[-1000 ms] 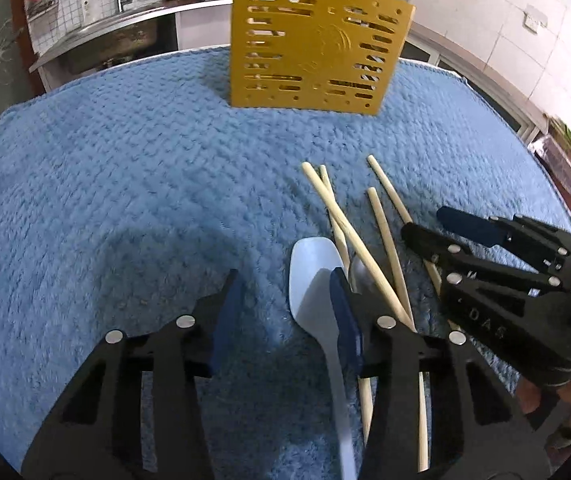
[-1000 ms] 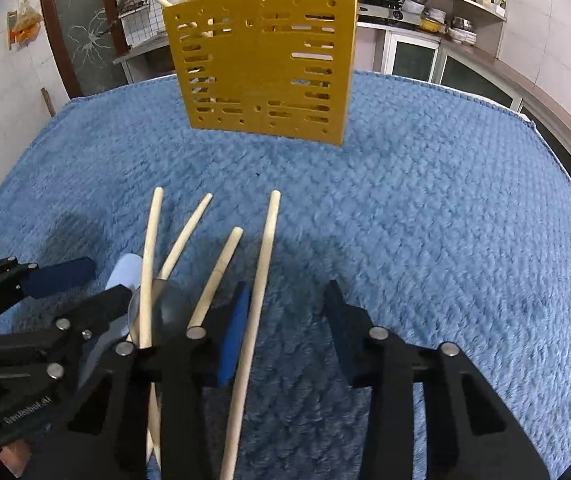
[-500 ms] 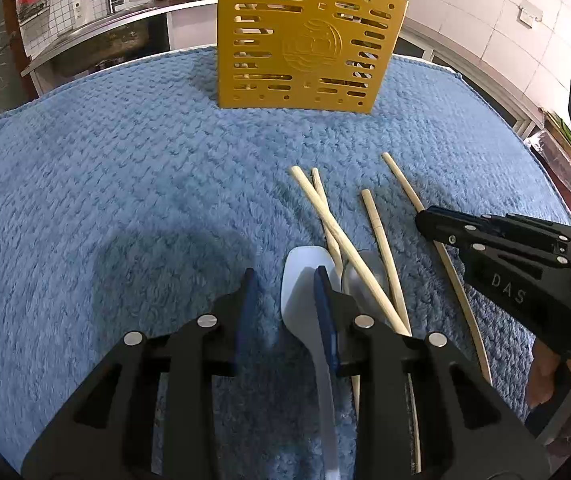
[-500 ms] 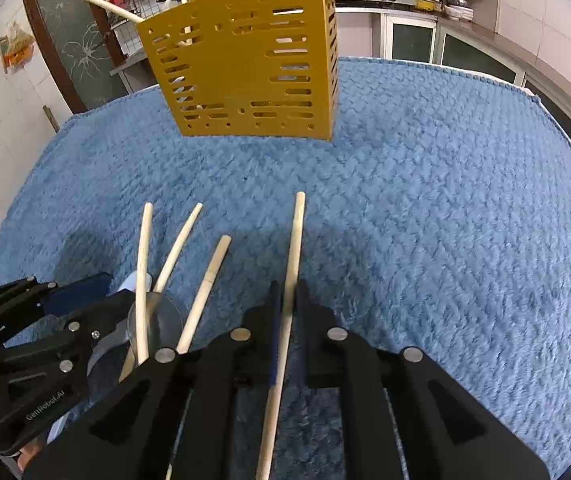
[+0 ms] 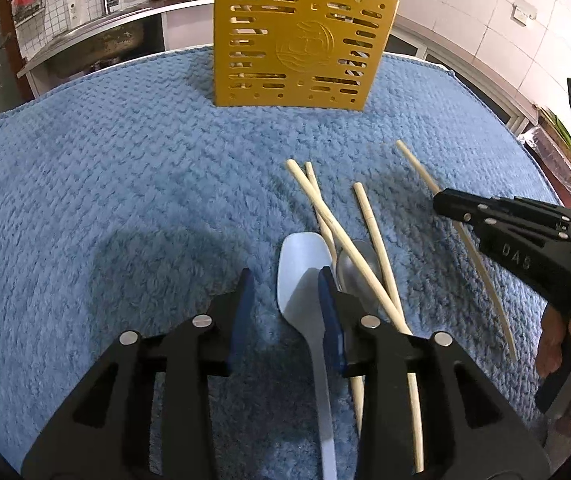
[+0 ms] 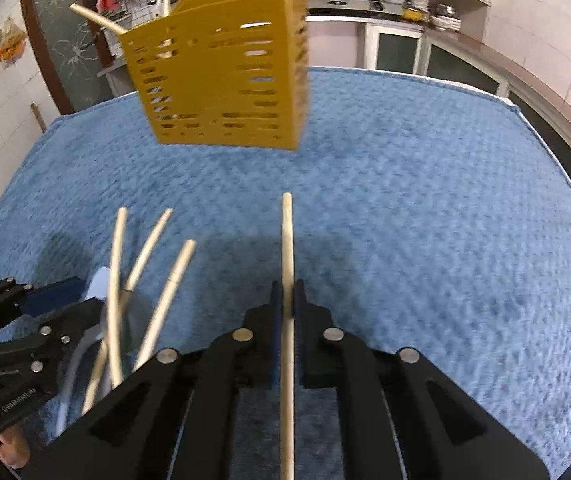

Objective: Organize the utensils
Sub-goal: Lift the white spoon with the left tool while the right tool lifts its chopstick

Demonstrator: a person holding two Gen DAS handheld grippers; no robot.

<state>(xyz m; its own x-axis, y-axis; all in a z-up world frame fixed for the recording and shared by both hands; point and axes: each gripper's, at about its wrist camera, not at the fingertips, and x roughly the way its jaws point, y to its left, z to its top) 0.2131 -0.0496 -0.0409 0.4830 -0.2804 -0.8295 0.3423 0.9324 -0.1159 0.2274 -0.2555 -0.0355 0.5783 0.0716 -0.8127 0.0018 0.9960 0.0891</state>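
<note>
My right hand-held gripper is clamped on a pale wooden chopstick, in front of the yellow slotted holder. My left hand-held gripper is opening, nothing pinched, beside the white spoon and three more chopsticks. The holder already has sticks in it.

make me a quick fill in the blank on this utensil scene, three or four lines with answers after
1. The right gripper is shut on a single wooden ____.
2. The slotted holder standing at the far side of the blue towel is coloured ____.
3. The left gripper has its jaws opening, and the utensil lying between them is a pale blue ____.
4. Loose chopsticks still lying on the towel beside the metal spoon number ____.

Answers: chopstick; yellow; spoon; three
</note>
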